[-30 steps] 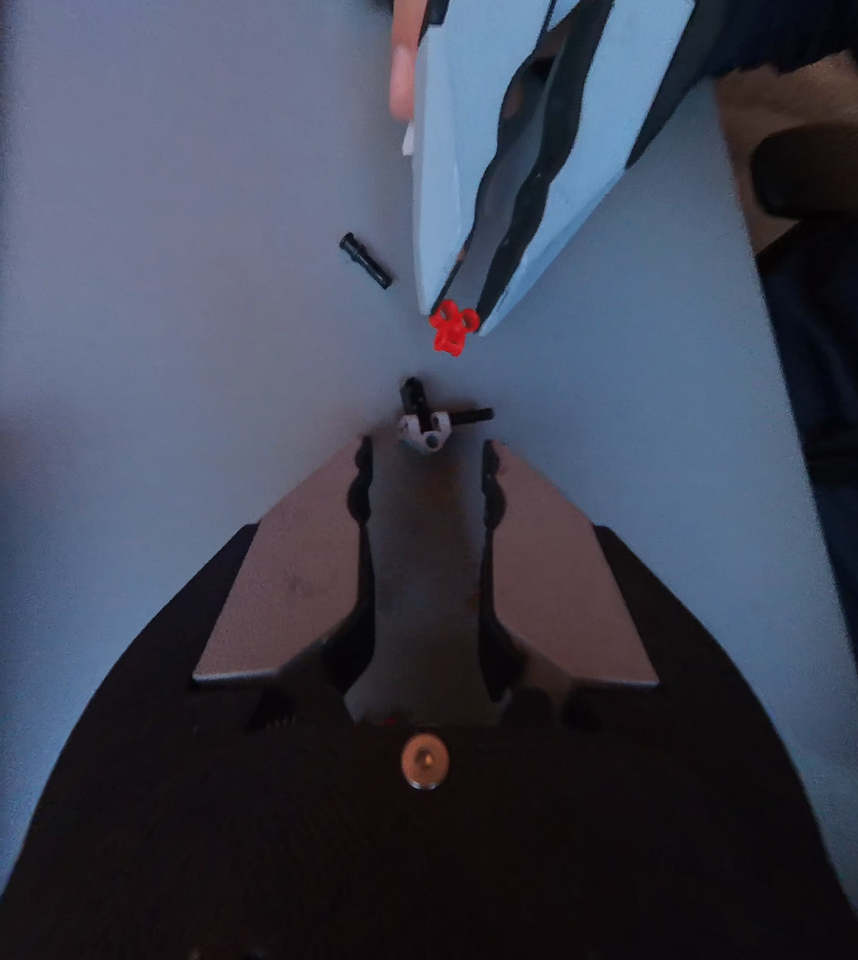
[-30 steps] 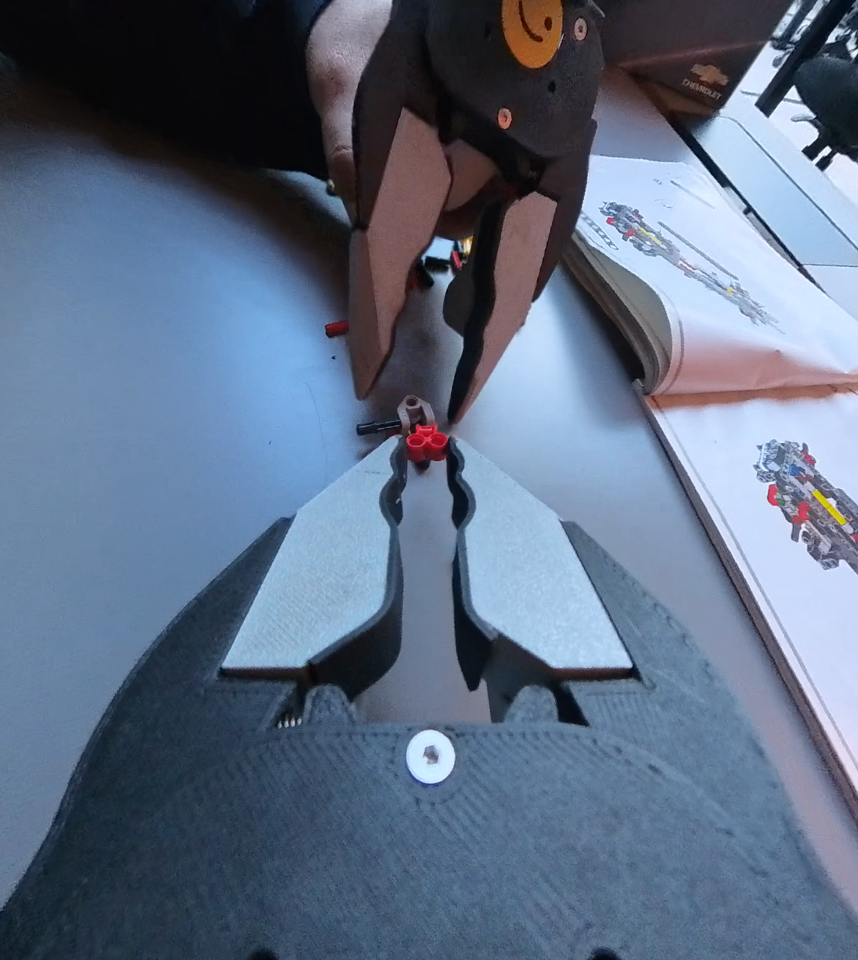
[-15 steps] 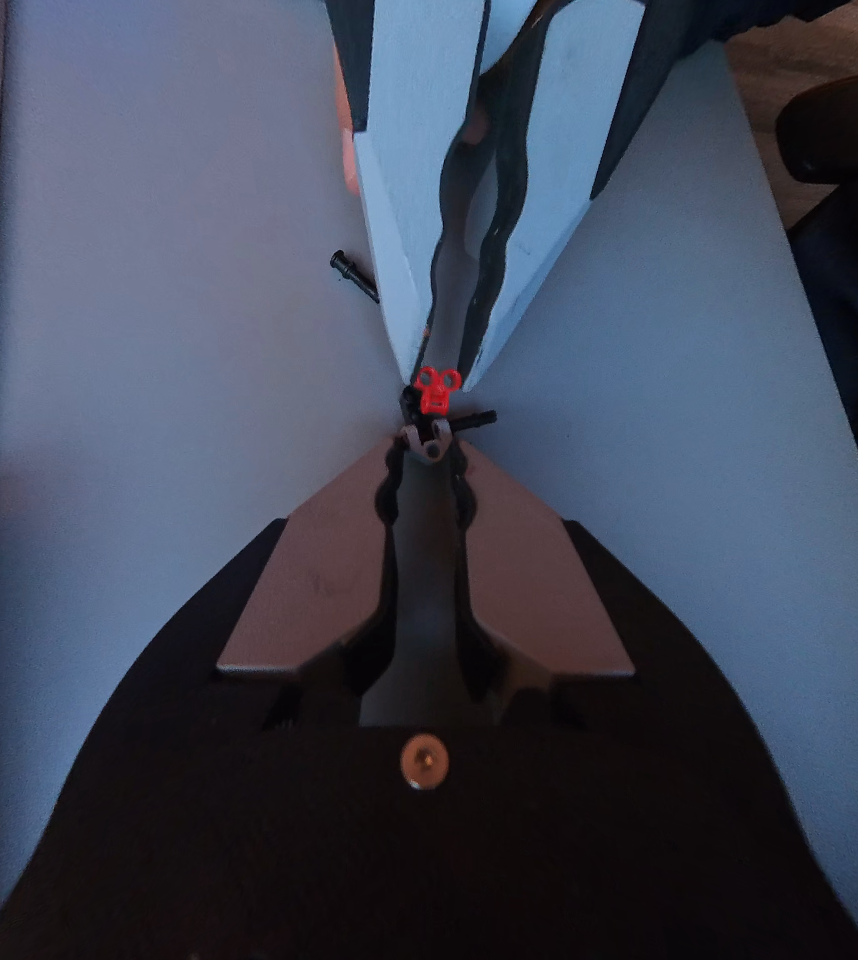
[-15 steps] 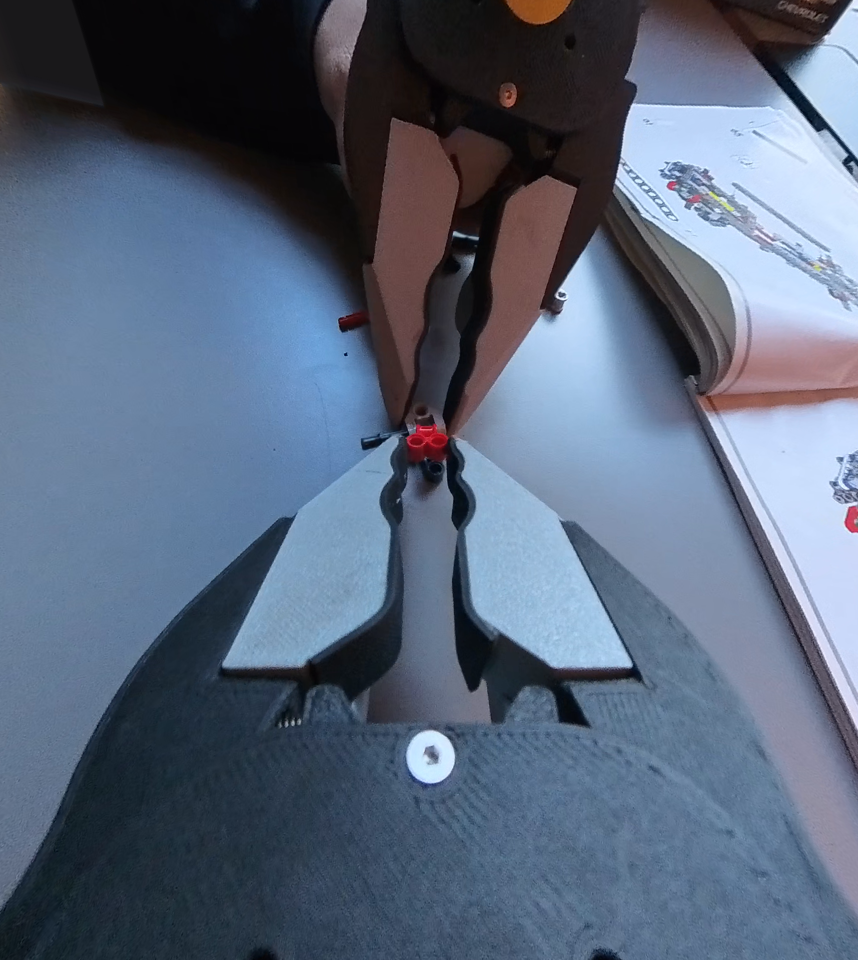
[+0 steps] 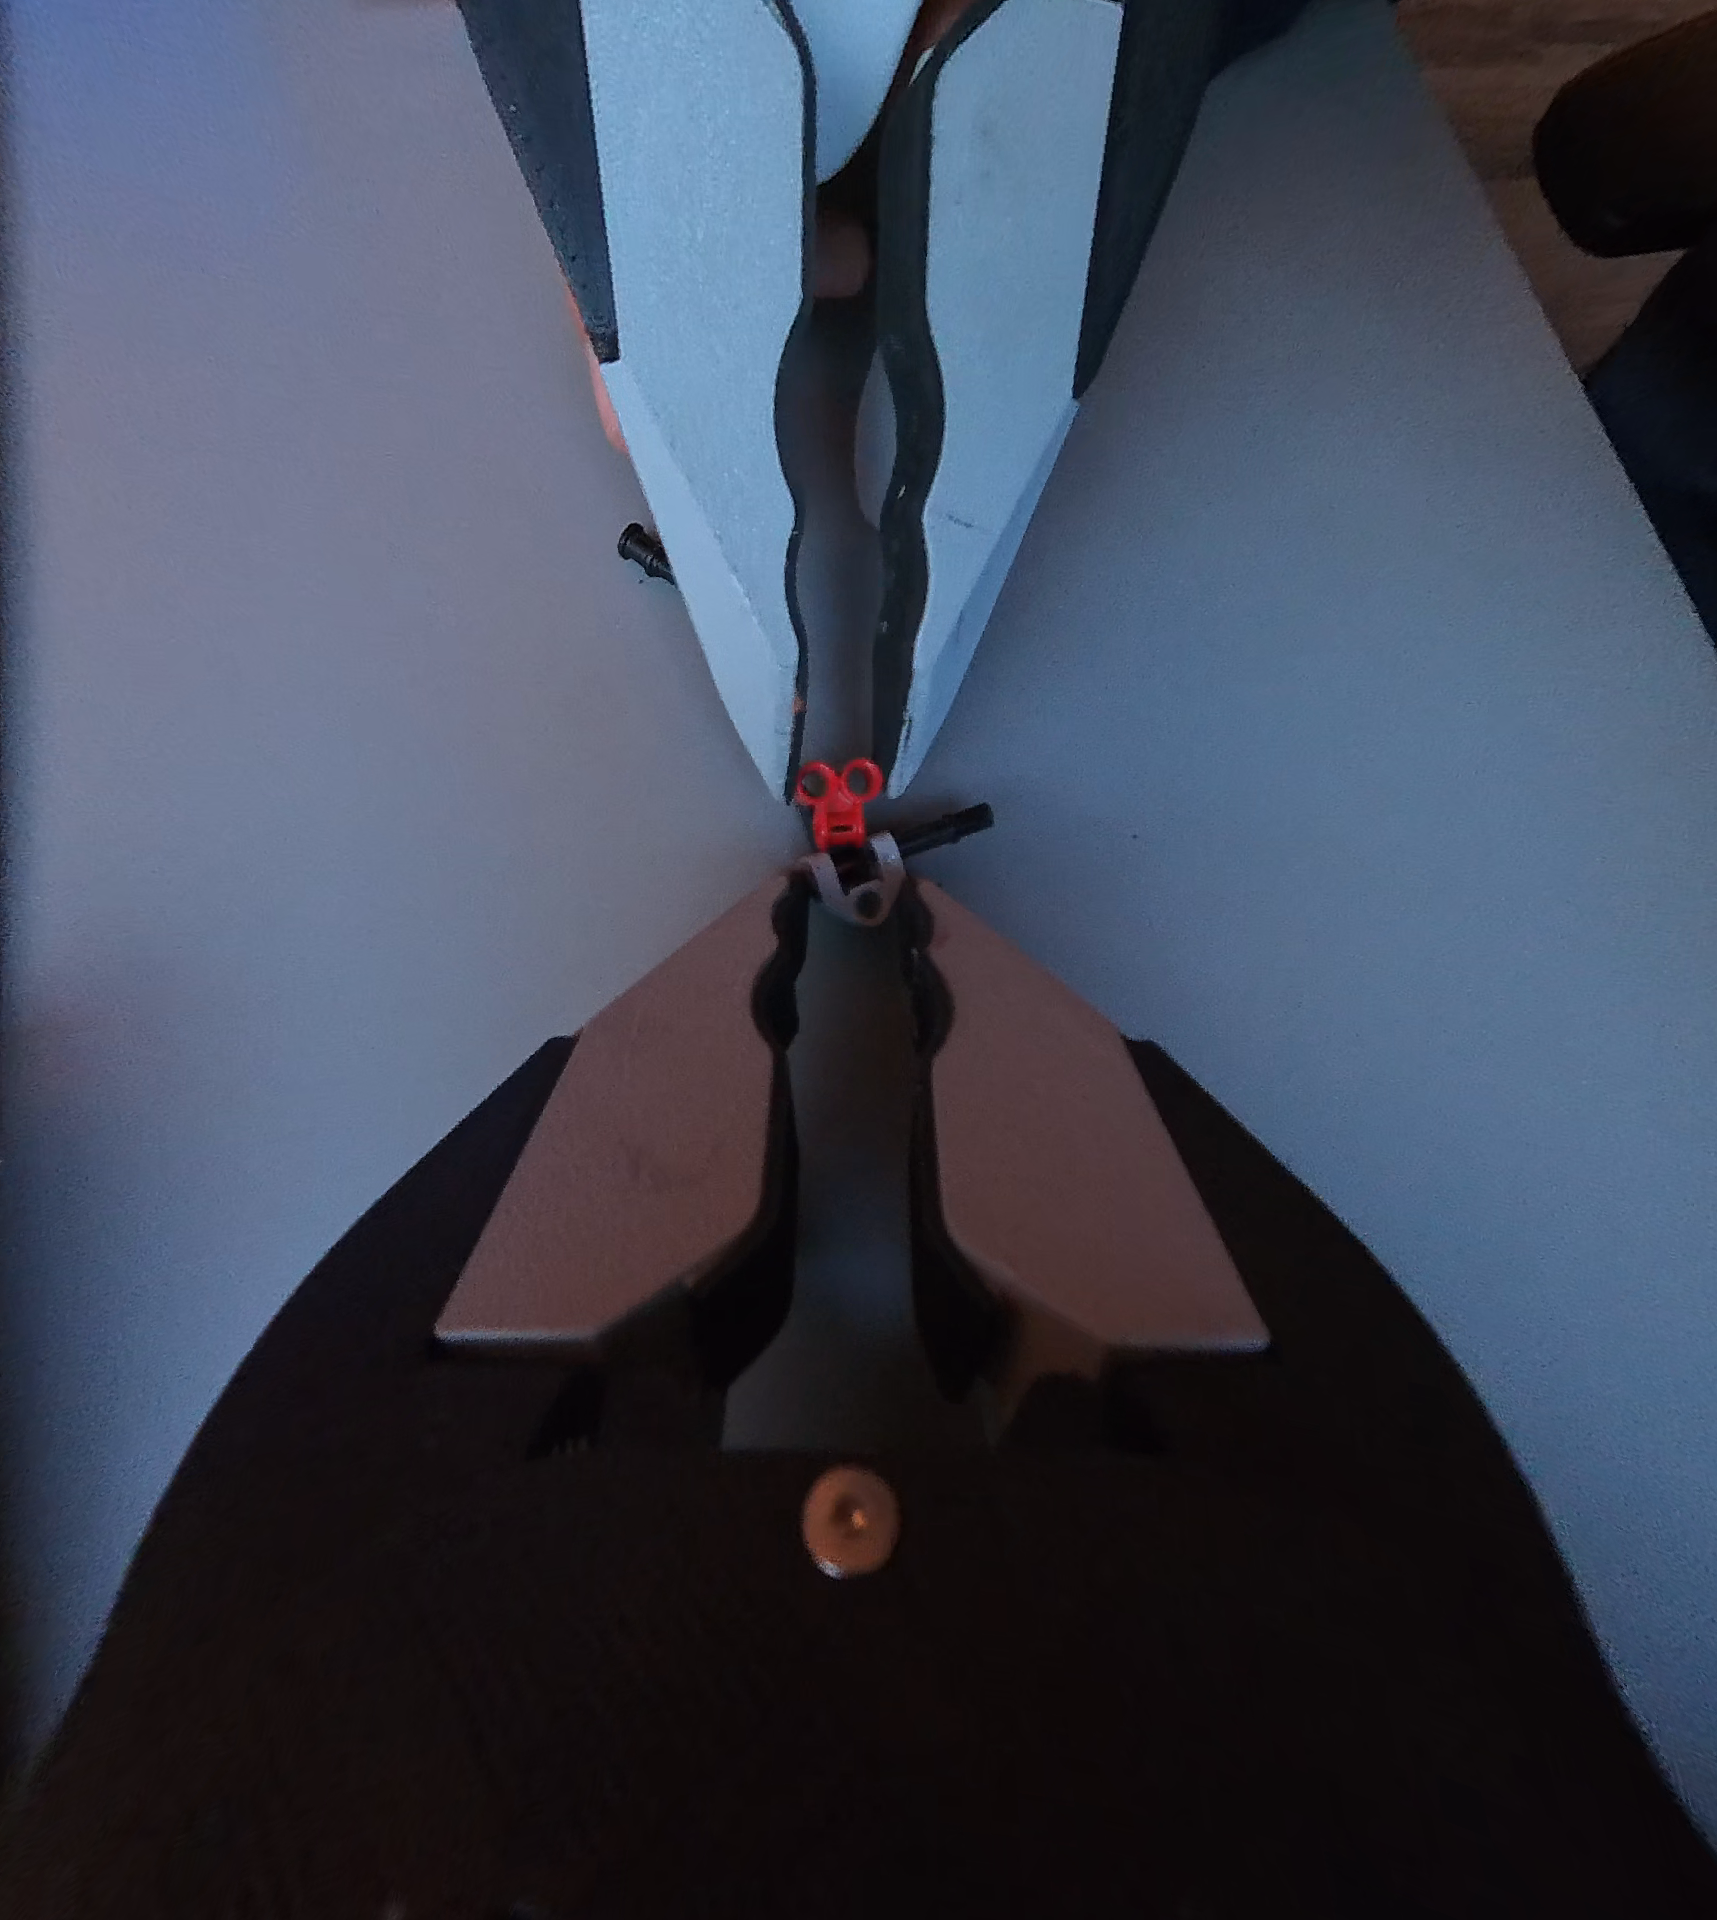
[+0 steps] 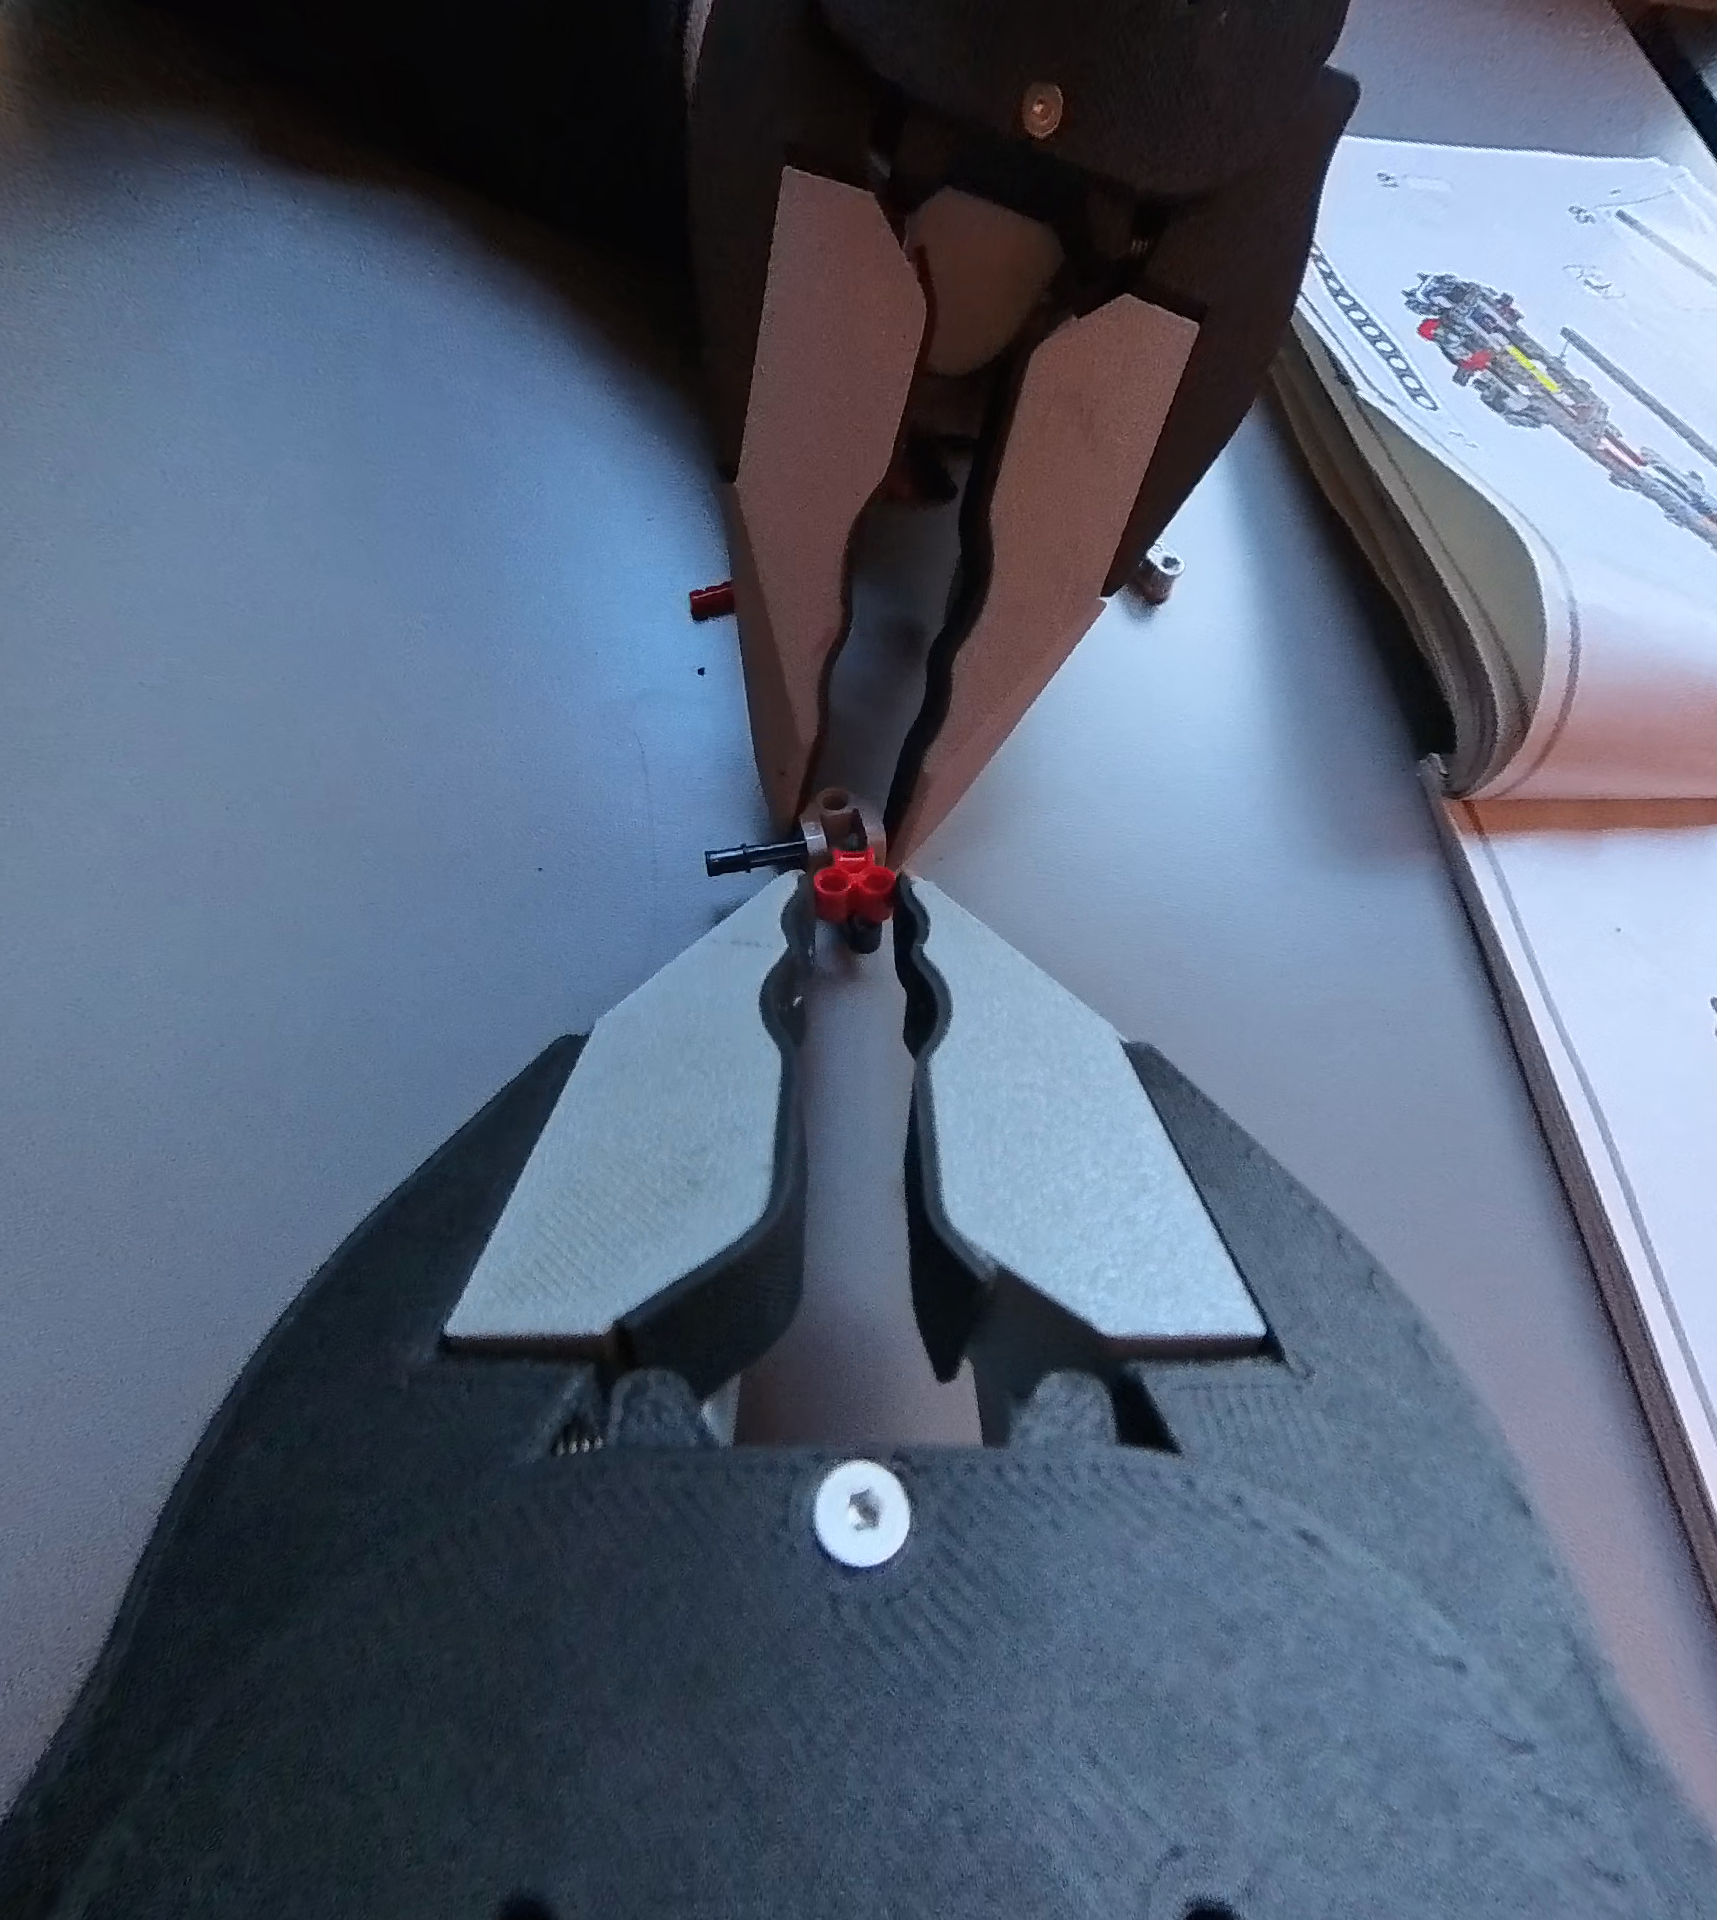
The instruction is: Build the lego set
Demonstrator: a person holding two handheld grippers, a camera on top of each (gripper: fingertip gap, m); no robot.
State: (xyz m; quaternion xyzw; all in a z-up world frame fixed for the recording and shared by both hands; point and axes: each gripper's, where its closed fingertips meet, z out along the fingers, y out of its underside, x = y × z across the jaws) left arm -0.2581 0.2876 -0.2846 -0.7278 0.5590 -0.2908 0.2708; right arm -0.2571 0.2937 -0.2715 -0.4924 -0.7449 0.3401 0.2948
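Note:
In the left wrist view my left gripper (image 5: 856,894) is shut on a small grey connector (image 5: 859,878) with a black pin (image 5: 947,826) sticking out to the right. It rests low on the grey table (image 5: 262,623). My right gripper (image 5: 846,779) comes in from the far side, shut on a small red connector (image 5: 838,795) that touches the grey one. In the right wrist view my right gripper (image 6: 852,896) pinches the red connector (image 6: 854,883). The left gripper (image 6: 849,826) faces it, holding the grey connector (image 6: 838,826) with its black pin (image 6: 740,857).
A loose black pin (image 5: 644,554) lies beside the right gripper's finger. A red pin (image 6: 710,600) and a small grey bush (image 6: 1160,574) lie behind the left gripper. An open instruction booklet (image 6: 1612,520) covers the table's right side. A dark chair (image 5: 1685,135) stands beyond the table edge. Left and right tips are no more than a few centimetres apart.
My left gripper closed from open onto the grey connector. My right gripper moved in with the red connector until it met the grey one, tips facing.

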